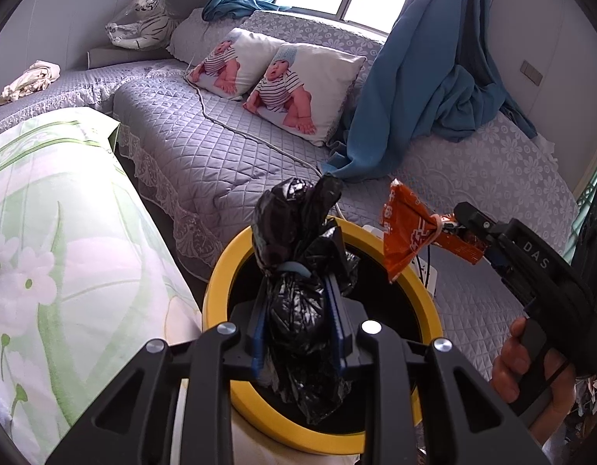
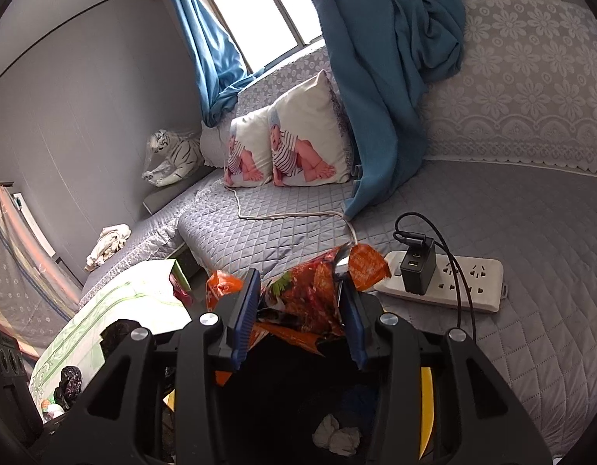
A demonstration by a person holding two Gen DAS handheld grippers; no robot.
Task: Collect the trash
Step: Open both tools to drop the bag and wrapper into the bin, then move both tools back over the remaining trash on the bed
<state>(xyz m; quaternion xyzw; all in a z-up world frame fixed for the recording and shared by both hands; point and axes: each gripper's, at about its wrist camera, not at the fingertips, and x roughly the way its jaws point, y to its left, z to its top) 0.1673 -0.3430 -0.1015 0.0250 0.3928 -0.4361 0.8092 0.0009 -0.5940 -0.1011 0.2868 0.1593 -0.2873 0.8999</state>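
My left gripper (image 1: 298, 283) is shut on a crumpled black plastic bag (image 1: 298, 255) and holds it over the open mouth of a yellow-rimmed trash bin (image 1: 217, 271). My right gripper (image 1: 459, 217) is shut on an orange snack wrapper (image 1: 407, 228) and holds it over the bin's right rim. In the right wrist view the right gripper (image 2: 298, 298) pinches the orange wrapper (image 2: 310, 298) above the dark inside of the bin (image 2: 426, 391), where a crumpled white tissue (image 2: 337, 438) lies.
A grey quilted bed (image 1: 205, 155) lies behind the bin, with two baby-print pillows (image 1: 298, 89), a blue curtain (image 1: 414, 89) and a toy tiger (image 1: 151, 23). A white power strip (image 2: 453, 279) with a black charger sits on it. Green floral bedding (image 1: 46, 252) lies left.
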